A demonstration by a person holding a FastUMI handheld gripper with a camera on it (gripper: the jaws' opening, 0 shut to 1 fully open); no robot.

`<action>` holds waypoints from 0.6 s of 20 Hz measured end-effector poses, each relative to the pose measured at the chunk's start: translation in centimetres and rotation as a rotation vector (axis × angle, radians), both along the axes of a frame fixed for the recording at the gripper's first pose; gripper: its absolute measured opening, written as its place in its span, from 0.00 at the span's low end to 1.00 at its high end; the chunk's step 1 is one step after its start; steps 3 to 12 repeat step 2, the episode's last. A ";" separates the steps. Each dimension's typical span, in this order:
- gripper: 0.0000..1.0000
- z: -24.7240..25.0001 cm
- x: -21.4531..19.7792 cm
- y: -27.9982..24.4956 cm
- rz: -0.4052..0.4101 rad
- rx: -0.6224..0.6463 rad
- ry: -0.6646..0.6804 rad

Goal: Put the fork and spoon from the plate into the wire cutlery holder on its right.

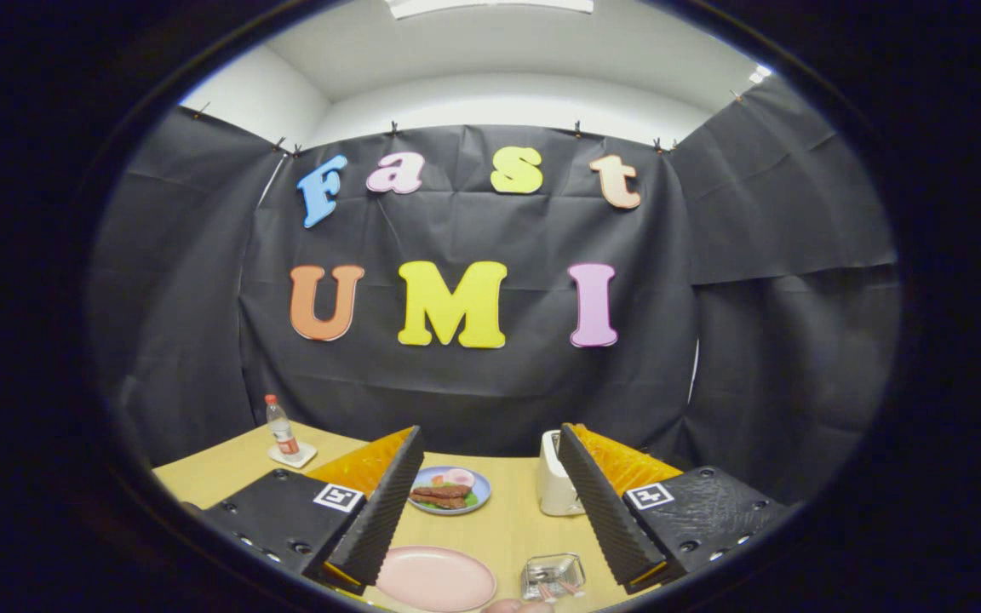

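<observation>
The gripper hangs above a light wooden table with its jaws spread wide and nothing between them; the two fingers stand well apart, each with a ribbed inner face, and touch nothing.

Down between the fingers, nearest the camera, lies a pink plate, round and flat on the table. Its visible surface is bare; no fork or spoon can be made out on it from here. Just to its right stands the wire cutlery holder, a small square basket seen from above, its open mouth facing up. Inside it are a few slim pale handles, standing roughly upright with their ends pointing up and slightly toward the camera; whether these are the fork and spoon cannot be told at this size. Just near of the holder, at the lowest part of the scene, a rounded pinkish thing shows partly; what it is cannot be told.

Farther out, beyond the fingers, a blue plate holds food: brown strips, green leaves and a pale round slice. To its right, next to the right finger, stands a white toaster. Well to the left, near the far table corner, a clear plastic bottle with a red cap stands upright on a white coaster. The black cloth wall closes off the table's far side.
</observation>
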State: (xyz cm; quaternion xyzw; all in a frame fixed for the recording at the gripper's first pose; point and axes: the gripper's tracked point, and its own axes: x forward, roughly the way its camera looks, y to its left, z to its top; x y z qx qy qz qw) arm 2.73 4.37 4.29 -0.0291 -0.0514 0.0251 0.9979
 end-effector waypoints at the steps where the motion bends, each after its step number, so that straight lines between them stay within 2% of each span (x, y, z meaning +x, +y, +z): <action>1: 0.96 0.0 0.1 0.1 -0.003 -0.003 0.001; 12: 0.96 0.1 -0.1 0.2 -0.005 -0.005 0.001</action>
